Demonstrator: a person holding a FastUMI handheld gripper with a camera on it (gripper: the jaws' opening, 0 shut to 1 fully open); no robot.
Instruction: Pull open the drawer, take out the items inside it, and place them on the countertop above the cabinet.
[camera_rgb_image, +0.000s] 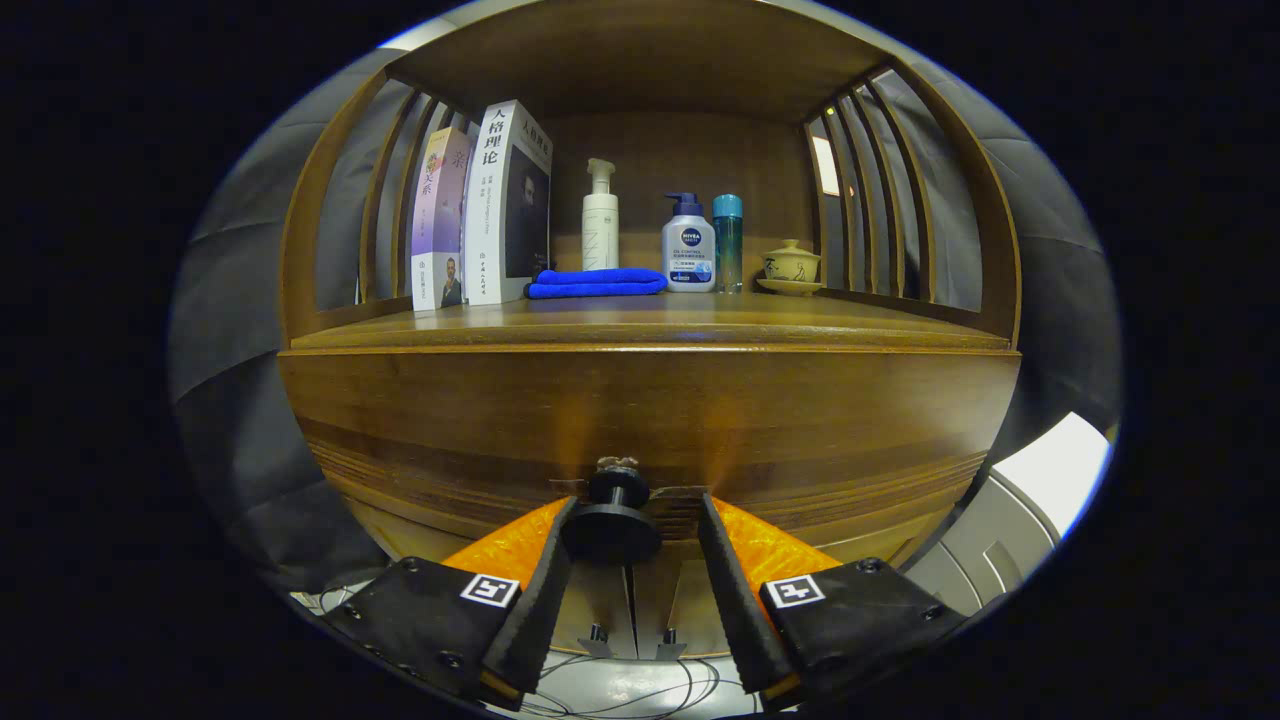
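Gripper (638, 520) sits at the wooden drawer front (650, 420), fingers spread to either side of the dark round knob (612, 520); left finger at the knob's rim, right finger clear of it, so nothing is clamped; drawer closed; countertop (650, 320) lies at 12 o'clock from the knob, carrying two upright books (480, 210), folded blue cloth (597, 283), white pump bottle (600, 215), lidded teacup (791, 265)

Dim, warm light; sharp centre, strong fisheye bending at the edges.
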